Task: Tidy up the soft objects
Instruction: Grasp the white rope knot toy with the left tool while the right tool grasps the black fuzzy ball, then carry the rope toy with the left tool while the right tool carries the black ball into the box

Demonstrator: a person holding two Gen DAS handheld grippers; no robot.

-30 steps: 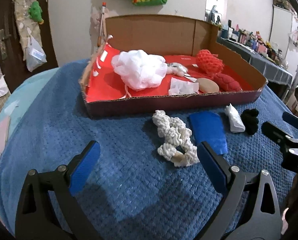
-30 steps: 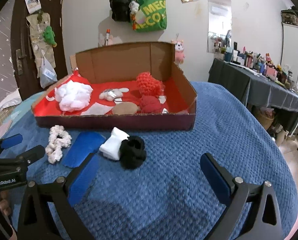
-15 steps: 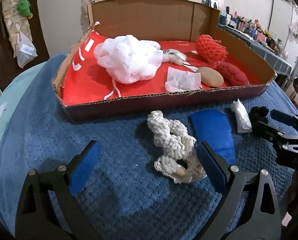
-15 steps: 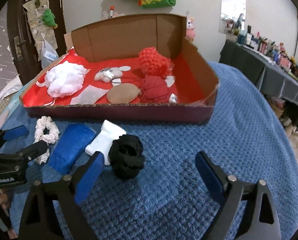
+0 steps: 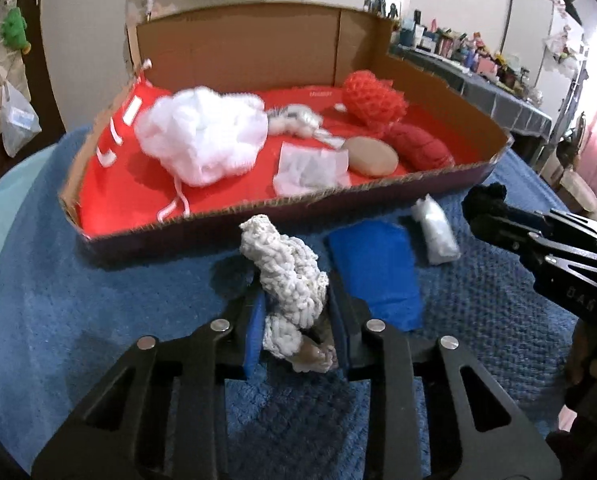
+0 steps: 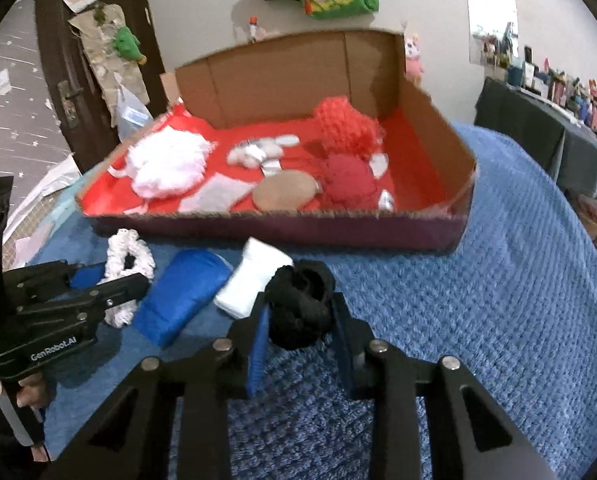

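My left gripper [image 5: 294, 300] is shut on a white crocheted piece [image 5: 286, 272] on the blue blanket, in front of the cardboard box [image 5: 258, 216]. My right gripper [image 6: 300, 316] is shut on a black knitted ball [image 6: 302, 304]. A blue cloth [image 5: 378, 268] and a small white pad [image 5: 436, 232] lie between them; both show in the right wrist view, the cloth [image 6: 182, 292] and pad [image 6: 254, 276]. The red-lined box holds a white puff [image 5: 202, 140], red knitted pieces [image 5: 374, 100], a tan oval pad [image 5: 372, 156] and white cloth.
The box's low front wall [image 6: 282, 228] stands just beyond both held objects. The blue blanket [image 6: 498, 280] stretches to the right. A dark table with clutter [image 6: 558, 120] is at the far right. A door [image 6: 78, 60] is at the far left.
Both grippers moved forward and closed: the left onto the white crocheted piece, the right onto the black knitted ball. Both were open before.
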